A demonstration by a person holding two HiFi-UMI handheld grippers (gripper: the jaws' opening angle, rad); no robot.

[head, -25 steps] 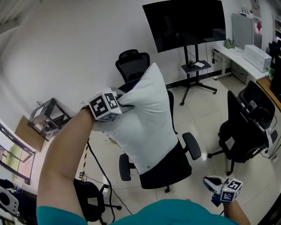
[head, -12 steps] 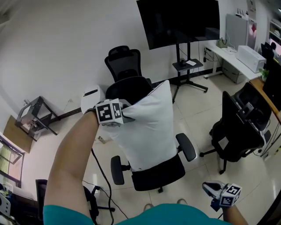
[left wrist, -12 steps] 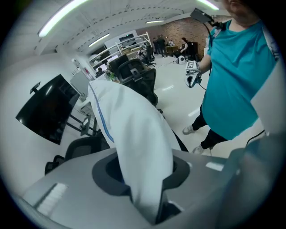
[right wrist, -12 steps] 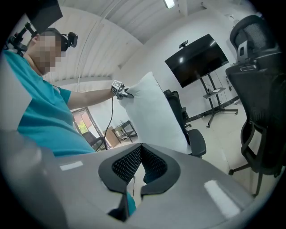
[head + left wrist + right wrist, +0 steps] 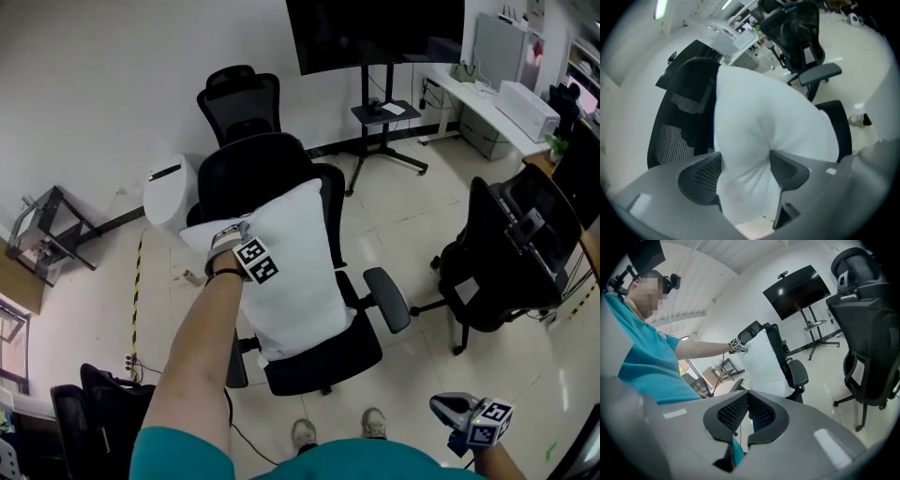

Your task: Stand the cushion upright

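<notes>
While your left gripper (image 5: pixel 246 248) pinches the cushion (image 5: pixel 291 272) at its upper left corner, its jaws are opening; the left gripper view shows white fabric bunched between the two pads, with both pads against it. The cushion stands on end on the seat (image 5: pixel 323 361) of the black chair (image 5: pixel 248 169). Its lower edge is down on the seat and its back leans against the mesh backrest, tilted a little rather than fully plumb. Its top reaches most of the way up the backrest, and the chair's right armrest (image 5: pixel 386 298) sits just beside its lower corner.

Your right gripper (image 5: pixel 459 410) hangs low at your right side, well apart from the chair. Its jaws are together, pad tips meeting with nothing between them, as the right gripper view shows. That view also looks across at the cushion from the side, where your outstretched left arm reaches its top corner.

A second black chair (image 5: pixel 506 253) stands to the right, apart from the first, and a dark screen (image 5: pixel 375 33) on a stand is by the far wall
</notes>
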